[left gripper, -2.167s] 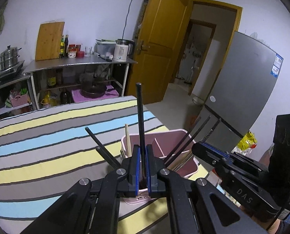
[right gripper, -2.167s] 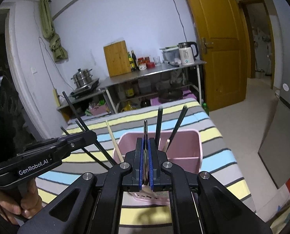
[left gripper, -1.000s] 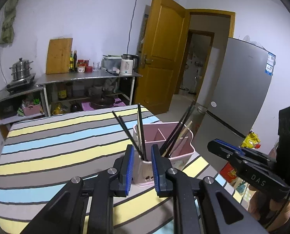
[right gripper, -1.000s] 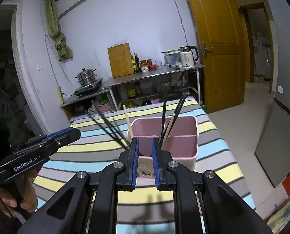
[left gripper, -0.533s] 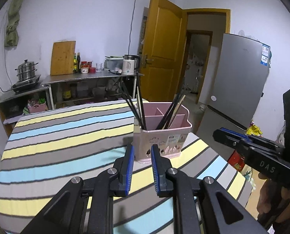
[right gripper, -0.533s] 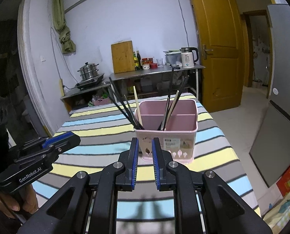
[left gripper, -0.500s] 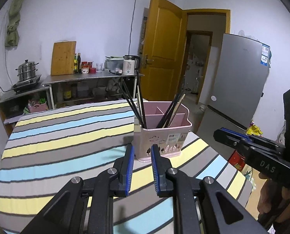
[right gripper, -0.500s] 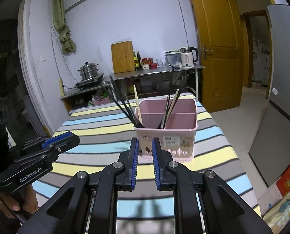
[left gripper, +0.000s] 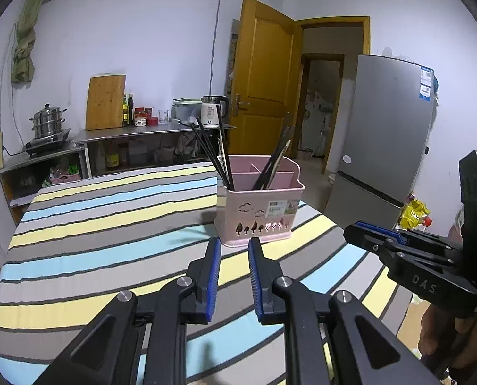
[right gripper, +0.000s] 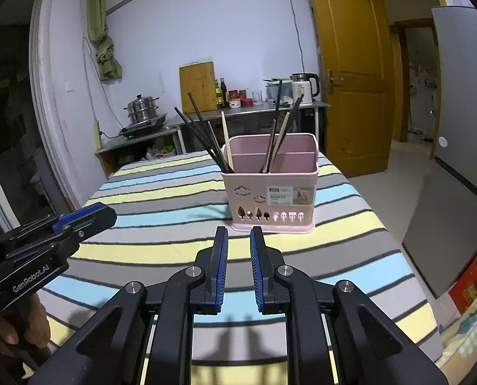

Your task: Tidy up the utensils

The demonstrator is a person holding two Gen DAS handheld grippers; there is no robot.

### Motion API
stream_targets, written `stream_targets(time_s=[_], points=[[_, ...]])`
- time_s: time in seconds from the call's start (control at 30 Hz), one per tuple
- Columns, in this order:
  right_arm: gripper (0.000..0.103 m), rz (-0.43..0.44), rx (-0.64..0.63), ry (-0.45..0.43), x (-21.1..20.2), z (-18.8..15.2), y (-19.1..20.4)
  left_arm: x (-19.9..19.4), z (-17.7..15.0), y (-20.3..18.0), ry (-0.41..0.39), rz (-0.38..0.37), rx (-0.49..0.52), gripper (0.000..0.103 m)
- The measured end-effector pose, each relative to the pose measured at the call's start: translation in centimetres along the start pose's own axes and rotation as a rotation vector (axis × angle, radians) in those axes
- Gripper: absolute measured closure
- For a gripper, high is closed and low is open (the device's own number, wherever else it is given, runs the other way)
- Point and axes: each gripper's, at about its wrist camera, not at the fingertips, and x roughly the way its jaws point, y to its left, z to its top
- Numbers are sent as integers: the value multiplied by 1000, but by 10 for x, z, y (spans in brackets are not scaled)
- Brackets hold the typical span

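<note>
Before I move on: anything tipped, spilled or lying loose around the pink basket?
Nothing stands out. The pink basket stands upright on the striped tablecloth, chopsticks leaning inside its compartments, none loose on the cloth in view.

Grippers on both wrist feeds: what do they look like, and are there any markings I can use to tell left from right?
Both are matte black linkage frames with silver pivot pins and ribbed blue pads on the fingers. The left gripper reads "GenRobot.AI" in white on its side in the right wrist view; the right gripper reads "DAS" in the left wrist view. No cables or sleeves are visible.
</note>
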Motion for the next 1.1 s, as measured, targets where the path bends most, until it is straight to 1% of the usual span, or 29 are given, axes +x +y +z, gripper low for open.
stream_targets(time_s=[0.23,1.1], points=[[88,-25,-3,-13,-7,-7,1,0,-4,-1,2,-3,2,86],[88,-29,-8,-11,-10,-7,5,7,-8,-3,14,0,3,86]])
